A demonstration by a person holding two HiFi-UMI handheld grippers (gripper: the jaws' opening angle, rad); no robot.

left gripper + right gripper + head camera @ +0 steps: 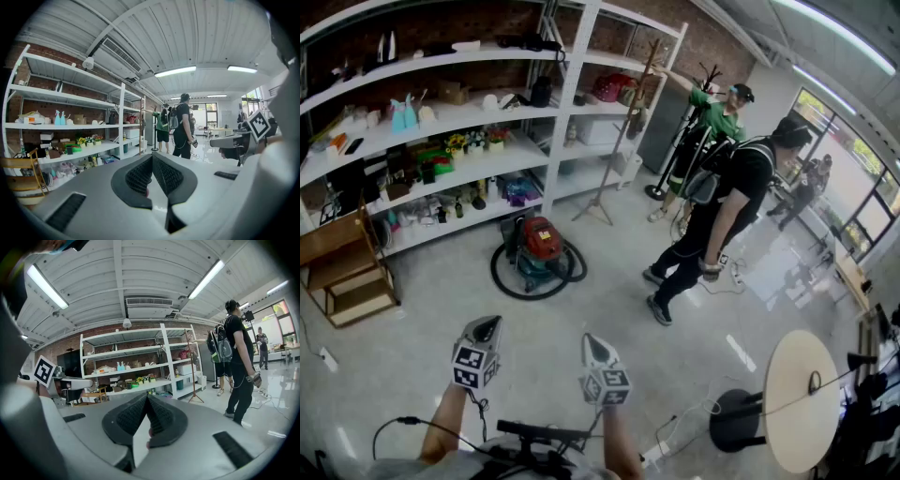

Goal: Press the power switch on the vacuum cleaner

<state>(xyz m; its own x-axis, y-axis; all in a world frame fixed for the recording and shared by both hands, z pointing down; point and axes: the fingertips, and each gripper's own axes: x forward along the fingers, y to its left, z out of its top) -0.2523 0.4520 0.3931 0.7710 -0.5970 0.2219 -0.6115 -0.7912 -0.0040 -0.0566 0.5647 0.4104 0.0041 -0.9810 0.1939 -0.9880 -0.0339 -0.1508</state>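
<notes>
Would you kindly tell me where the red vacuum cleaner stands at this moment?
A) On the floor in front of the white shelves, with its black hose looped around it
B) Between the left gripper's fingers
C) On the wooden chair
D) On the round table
A: the head view shows the vacuum cleaner on the floor by the shelves, ringed by its hose.

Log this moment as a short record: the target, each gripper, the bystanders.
target: vacuum cleaner, red top, on the floor before the shelving, black hose looped around it
left gripper: jaws together, nothing between them, well short of the vacuum cleaner
right gripper: jaws together, nothing between them, also well short
bystanders: person in black and person in green, standing to the right
power switch: too small to make out
</notes>
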